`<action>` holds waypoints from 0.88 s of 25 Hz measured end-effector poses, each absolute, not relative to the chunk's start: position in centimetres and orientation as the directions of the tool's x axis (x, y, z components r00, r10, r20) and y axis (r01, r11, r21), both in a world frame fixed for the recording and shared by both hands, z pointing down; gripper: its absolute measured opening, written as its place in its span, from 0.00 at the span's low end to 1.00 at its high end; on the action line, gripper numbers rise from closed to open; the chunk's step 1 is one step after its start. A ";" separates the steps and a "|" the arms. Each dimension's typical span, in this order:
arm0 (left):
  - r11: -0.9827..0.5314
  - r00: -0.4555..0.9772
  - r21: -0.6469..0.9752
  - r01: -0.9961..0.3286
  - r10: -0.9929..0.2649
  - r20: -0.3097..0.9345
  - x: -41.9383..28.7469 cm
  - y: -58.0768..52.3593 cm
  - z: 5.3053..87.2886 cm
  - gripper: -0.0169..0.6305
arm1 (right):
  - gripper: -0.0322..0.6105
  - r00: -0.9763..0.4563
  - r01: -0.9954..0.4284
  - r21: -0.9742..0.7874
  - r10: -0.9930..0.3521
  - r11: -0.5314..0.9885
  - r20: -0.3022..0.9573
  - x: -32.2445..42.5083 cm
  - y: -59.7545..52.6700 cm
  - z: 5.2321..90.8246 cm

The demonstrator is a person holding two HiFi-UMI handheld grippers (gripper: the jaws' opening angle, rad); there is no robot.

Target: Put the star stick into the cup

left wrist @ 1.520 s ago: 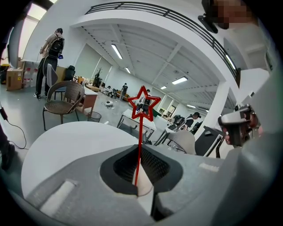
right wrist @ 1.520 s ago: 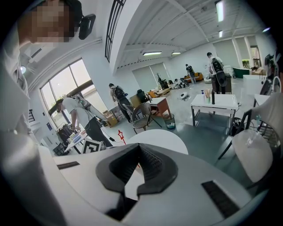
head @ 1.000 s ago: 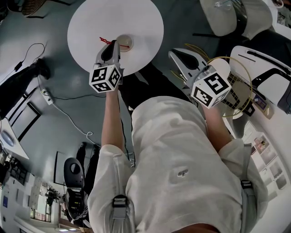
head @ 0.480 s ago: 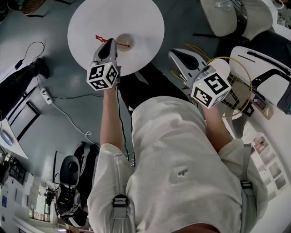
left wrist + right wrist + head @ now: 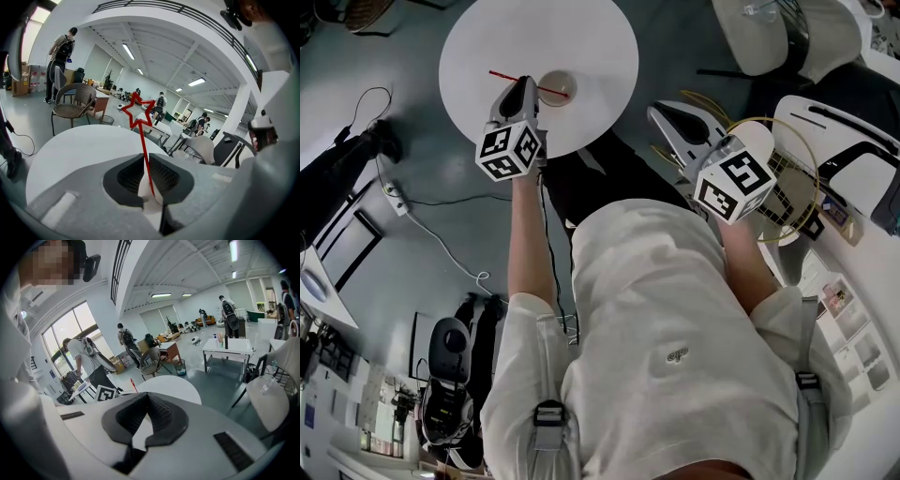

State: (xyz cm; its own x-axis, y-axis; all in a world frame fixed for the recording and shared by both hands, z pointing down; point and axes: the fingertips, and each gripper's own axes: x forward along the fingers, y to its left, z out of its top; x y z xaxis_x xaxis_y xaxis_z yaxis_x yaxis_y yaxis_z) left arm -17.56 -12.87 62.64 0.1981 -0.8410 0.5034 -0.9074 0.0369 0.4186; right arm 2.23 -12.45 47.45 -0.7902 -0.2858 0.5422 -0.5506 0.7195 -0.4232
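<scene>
The star stick (image 5: 139, 114) is a thin red rod with an outlined red star at its far end. My left gripper (image 5: 143, 158) is shut on its lower part, and the star stands up beyond the jaws. From the head view the stick (image 5: 501, 74) shows as a red line over the round white table (image 5: 600, 47), crossing the left gripper (image 5: 526, 85) at its tips. One end reaches the small pale cup (image 5: 556, 85), just right of those tips. My right gripper (image 5: 149, 395) is shut on nothing and held off the table near my body (image 5: 667, 117).
White chairs (image 5: 769, 37) and a wire-framed chair (image 5: 797, 187) stand to the right of the table. A cable and power strip (image 5: 398, 202) lie on the floor at left. People, chairs and tables fill the hall behind.
The left gripper has shifted slightly left and away from me. The stick has swung, so its far end now points further left across the table. The right gripper has not moved.
</scene>
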 end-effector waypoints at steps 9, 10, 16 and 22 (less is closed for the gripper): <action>0.031 0.213 0.427 -0.904 -0.833 0.511 -17.6 -13.2 62.7 0.07 | 0.06 -0.790 -0.552 -0.425 -0.286 0.717 0.542 2.3 -12.6 47.4; 0.032 0.213 0.428 -0.903 -0.832 0.512 -17.6 -13.1 62.7 0.09 | 0.06 -0.790 -0.552 -0.425 -0.286 0.717 0.542 2.3 -12.5 47.3; 0.039 0.208 0.426 -0.904 -0.831 0.516 -18.0 -13.3 62.5 0.14 | 0.06 -0.790 -0.553 -0.426 -0.289 0.716 0.541 2.3 -12.7 47.2; 0.036 0.212 0.423 -0.906 -0.824 0.525 -17.4 -13.2 62.2 0.15 | 0.06 -0.798 -0.548 -0.426 -0.297 0.720 0.525 2.8 -13.2 46.9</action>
State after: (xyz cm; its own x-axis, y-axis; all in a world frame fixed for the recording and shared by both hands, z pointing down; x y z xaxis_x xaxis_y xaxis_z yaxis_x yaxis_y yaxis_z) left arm -17.35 -13.20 62.17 0.2122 -0.8242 0.5250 -0.9056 0.0361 0.4226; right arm 2.76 -13.21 46.94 -0.7975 -0.2969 0.5252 -0.5482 0.7200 -0.4255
